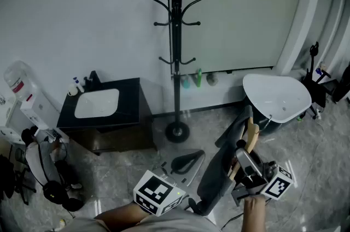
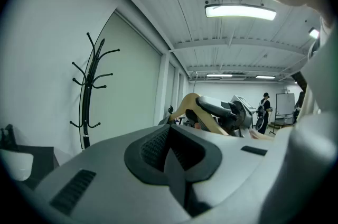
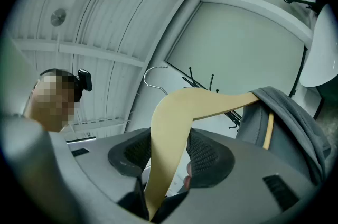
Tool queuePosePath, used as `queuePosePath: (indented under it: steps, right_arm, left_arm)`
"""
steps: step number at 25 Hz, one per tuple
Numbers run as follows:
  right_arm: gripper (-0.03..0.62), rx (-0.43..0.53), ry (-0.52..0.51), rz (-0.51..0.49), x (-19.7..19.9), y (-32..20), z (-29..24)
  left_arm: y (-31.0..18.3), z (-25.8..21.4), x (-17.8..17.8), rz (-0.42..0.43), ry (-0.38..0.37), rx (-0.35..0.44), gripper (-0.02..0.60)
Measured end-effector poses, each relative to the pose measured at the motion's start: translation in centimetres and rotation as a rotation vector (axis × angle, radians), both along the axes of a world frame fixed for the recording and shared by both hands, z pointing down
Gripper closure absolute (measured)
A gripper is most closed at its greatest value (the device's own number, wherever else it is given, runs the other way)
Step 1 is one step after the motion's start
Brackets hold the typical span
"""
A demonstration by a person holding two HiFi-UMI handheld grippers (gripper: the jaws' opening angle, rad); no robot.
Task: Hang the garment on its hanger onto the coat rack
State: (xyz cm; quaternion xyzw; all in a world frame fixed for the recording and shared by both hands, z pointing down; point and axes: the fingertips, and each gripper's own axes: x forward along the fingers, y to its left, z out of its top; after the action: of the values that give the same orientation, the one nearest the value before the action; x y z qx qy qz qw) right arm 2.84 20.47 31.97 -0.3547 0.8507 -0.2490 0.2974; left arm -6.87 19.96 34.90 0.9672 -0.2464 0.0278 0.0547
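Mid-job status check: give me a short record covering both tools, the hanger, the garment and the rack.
right tool: shut on the hanger, pads pressing on both sides of one wooden arm
left tool: shut, nothing between its jaws
hanger: wooden, with a wire hook that is caught on nothing
garment: grey, draped over the hanger's far arm
coat rack: black, upright by the wall, ahead of both tools, nothing hanging on it
task state: hanger not yet on the rack
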Motion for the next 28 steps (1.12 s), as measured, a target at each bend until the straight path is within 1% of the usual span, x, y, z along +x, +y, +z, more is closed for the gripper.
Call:
queuePosePath:
  steps: [14, 21, 24, 28]
  right_arm:
    - [0.391, -0.016, -0.024, -0.011, 1.4, 1.0, 0.6]
    - [0.391, -0.013, -0.064, -0.049, 3.0, 1.2, 0.8]
    - [0.391, -0.012, -0.058, -0.076, 3.6, 1.0, 0.6]
    - [0.391, -0.012, -0.037, -0.12, 4.8, 0.7, 0.5]
  left_arm:
    - [1.0, 0.2, 1.7, 0.001, -0.012, -0.002, 0.575]
    - [1.6, 1.0, 3.0, -0.012, -0.034, -0.005, 0.576]
    - [1.5, 1.0, 4.0, -0.03, -0.035, -0.007, 0.575]
    - [1.4, 0.6, 5.9, -0.047, -0.026, 0.009, 0.575]
